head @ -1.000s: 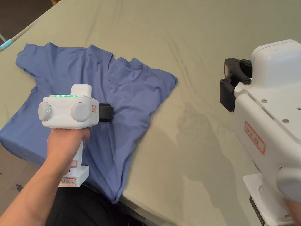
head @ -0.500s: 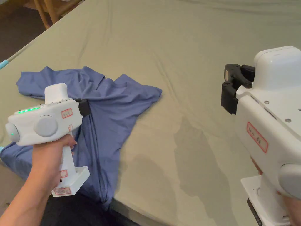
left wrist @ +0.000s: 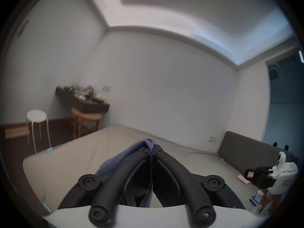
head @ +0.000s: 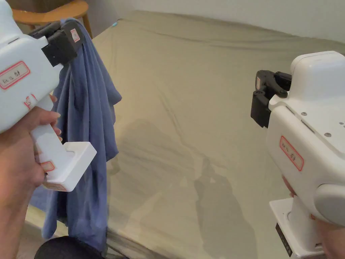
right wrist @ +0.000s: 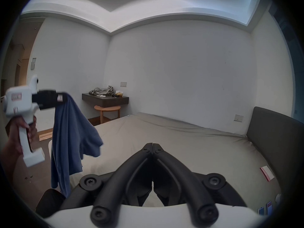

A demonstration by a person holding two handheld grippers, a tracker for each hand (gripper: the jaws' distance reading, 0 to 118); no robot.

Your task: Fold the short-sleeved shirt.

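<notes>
Two tongs are up over the bed (head: pixel 202 111). Left tongs (head: pixel 74 29) sit at the top left of the head view, raised high, jaws pressed together on a bunch of the blue short-sleeved shirt (head: pixel 87 135). In the left gripper view the cloth is pinched between the two closed tips and bulges out past them (left wrist: pixel 148 142). The shirt hangs straight down from that grip in long folds, clear of the bedsheet for most of its length; its lower end drops past the near edge of the bed at bottom left. One sleeve or flap sticks out to the right partway down. The right gripper view shows the same hang (right wrist: pixel 70 132), with the left hand (right wrist: pixel 16 137) on the white handle. Wooden chair (head: pixel 50 11) stands behind the shirt, off the bed's far left corner. Middle of the bed is olive sheet with wrinkles and shadows. Right tongs (head: pixel 261 101) are at the right, well apart from the shirt, jaws closed tip to tip (right wrist: pixel 153 146) with nothing between them, held above the sheet.
</notes>
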